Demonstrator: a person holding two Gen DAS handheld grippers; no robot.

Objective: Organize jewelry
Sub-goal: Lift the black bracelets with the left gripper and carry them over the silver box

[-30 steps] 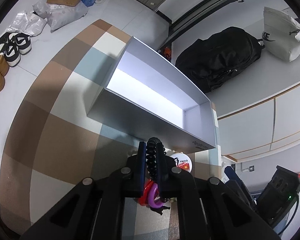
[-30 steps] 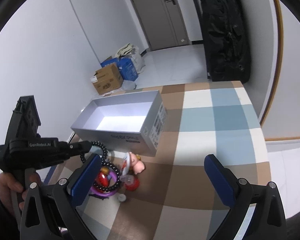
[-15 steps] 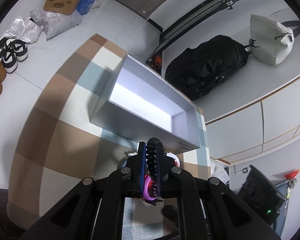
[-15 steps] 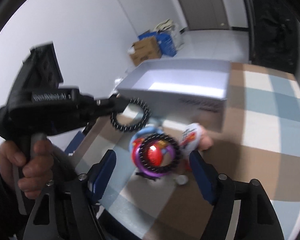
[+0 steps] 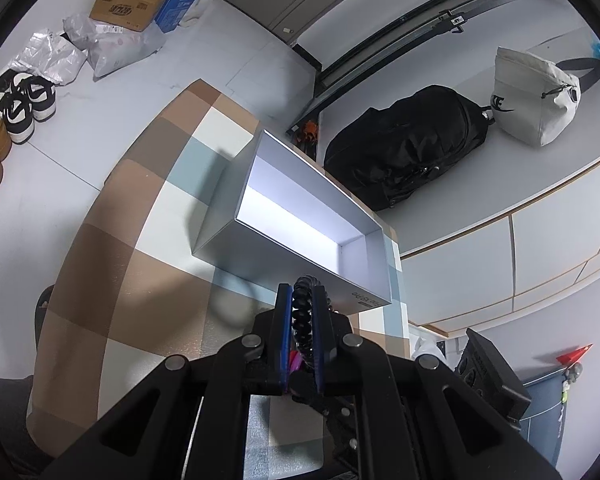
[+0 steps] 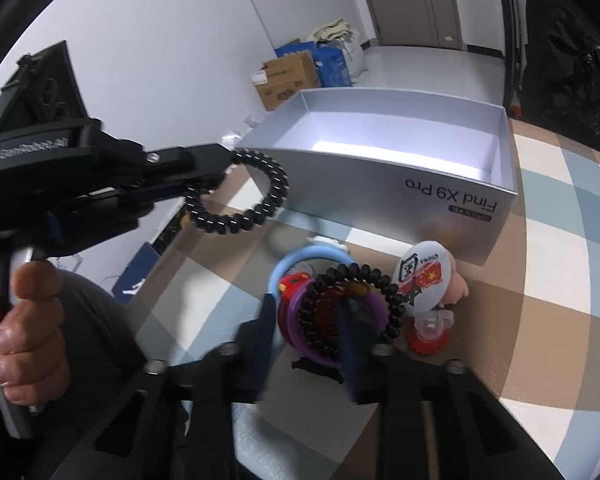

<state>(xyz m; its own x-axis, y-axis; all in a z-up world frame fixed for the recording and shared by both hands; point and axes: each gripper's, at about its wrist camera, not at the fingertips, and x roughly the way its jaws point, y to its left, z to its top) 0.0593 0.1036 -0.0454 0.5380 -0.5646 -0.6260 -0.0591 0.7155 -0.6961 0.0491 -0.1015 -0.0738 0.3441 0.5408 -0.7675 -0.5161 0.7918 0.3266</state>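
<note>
My left gripper (image 5: 302, 292) is shut on a black bead bracelet (image 5: 303, 312) and holds it in the air just short of the open silver box (image 5: 276, 248). In the right wrist view this bracelet (image 6: 240, 192) hangs from the left gripper (image 6: 220, 160) beside the box (image 6: 380, 176). My right gripper (image 6: 306, 312) is half closed around the left side of a second black bead bracelet (image 6: 352, 312), which lies on purple and blue rings (image 6: 300, 264). I cannot tell whether the jaws press it.
A round badge (image 6: 420, 276), a pink pig figure (image 6: 456, 288) and a red-and-clear piece (image 6: 430, 330) lie beside the pile on the checked cloth (image 6: 540, 320). A black backpack (image 5: 404, 148), white bag, cartons (image 5: 128, 0) and shoes lie on the floor.
The left gripper has lifted the bracelet up and toward the box. The right gripper has dropped to the pile and its jaws have narrowed around the second bracelet.
</note>
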